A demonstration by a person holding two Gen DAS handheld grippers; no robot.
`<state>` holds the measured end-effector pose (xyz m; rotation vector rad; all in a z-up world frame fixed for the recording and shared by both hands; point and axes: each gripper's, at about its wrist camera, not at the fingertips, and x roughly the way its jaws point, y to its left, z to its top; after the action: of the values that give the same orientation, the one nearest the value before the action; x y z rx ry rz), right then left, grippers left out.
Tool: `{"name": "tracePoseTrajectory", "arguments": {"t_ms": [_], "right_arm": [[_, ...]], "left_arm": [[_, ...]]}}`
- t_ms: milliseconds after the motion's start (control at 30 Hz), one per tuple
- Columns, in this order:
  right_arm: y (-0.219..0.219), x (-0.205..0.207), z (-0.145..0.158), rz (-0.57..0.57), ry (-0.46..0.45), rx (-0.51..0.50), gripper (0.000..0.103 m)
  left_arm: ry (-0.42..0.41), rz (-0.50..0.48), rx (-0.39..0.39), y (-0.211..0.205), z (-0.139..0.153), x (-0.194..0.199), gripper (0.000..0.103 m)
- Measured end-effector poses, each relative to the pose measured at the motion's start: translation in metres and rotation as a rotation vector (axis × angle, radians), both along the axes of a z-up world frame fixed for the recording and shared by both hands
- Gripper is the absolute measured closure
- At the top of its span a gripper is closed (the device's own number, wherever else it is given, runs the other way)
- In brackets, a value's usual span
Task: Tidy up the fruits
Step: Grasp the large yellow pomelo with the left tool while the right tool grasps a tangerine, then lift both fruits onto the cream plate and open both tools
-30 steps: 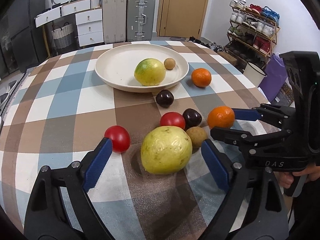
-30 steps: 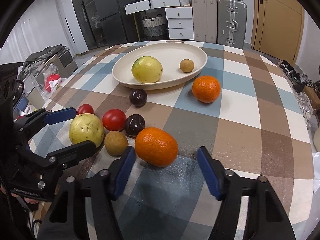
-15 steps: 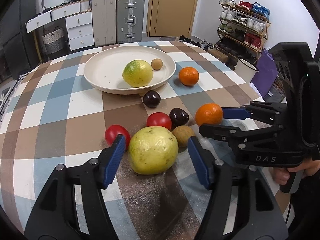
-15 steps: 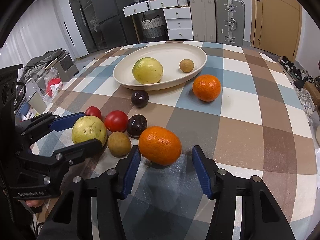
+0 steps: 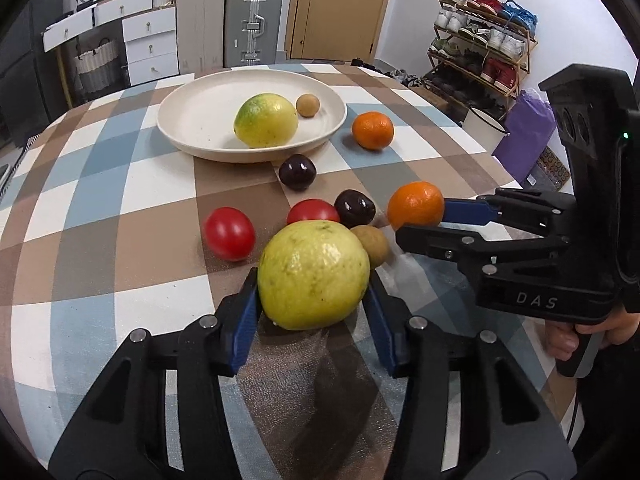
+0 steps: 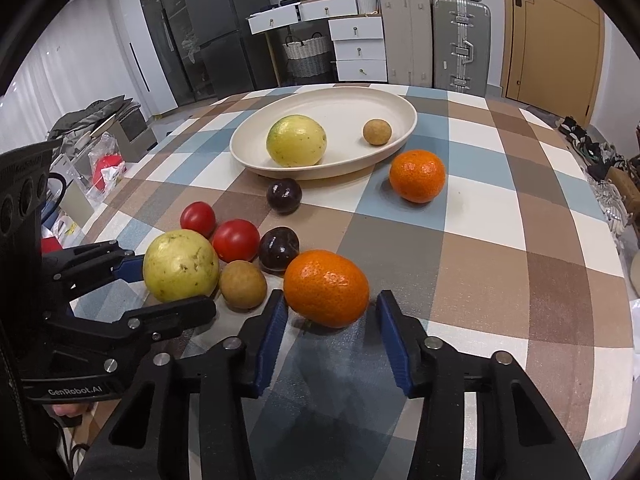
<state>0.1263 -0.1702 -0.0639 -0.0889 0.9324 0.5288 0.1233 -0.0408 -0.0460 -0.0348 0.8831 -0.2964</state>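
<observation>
Guava (image 5: 313,274) sits clamped between left claw (image 5: 313,310) pads — orange (image 6: 326,288) between right claw's (image 6: 330,330).

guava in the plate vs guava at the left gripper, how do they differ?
The plate guava lies inside the cream plate; the near guava sits on the tablecloth.
The plate guava has a green patch on top; the near guava is plain yellow with brown specks.
The plate guava lies free; the near guava sits between the left gripper pads, which appear to touch it.
Both are roundish and yellowish.

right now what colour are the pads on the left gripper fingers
Blue pads on black fingers, clearest in the left wrist view.
</observation>
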Motion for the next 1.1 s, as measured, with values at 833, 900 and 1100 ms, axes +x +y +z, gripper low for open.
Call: {"name": "tracePoseTrajectory", "arguments": {"t_ms": [833, 900, 1100], "right_arm": [[-0.011, 0.013, 0.043, -0.038, -0.069, 0.135, 0.063], [-0.008, 0.019, 0.049, -0.04, -0.08, 0.141, 0.063], [-0.003, 0.041, 0.058, -0.059, -0.087, 0.163, 0.063]], "left_arm": [[-0.169, 0.083, -0.038, 0.031, 0.064, 0.016, 0.057], [-0.182, 0.096, -0.035, 0.035, 0.069, 0.02, 0.057], [-0.206, 0.134, -0.019, 0.045, 0.082, 0.042, 0.057]]}}
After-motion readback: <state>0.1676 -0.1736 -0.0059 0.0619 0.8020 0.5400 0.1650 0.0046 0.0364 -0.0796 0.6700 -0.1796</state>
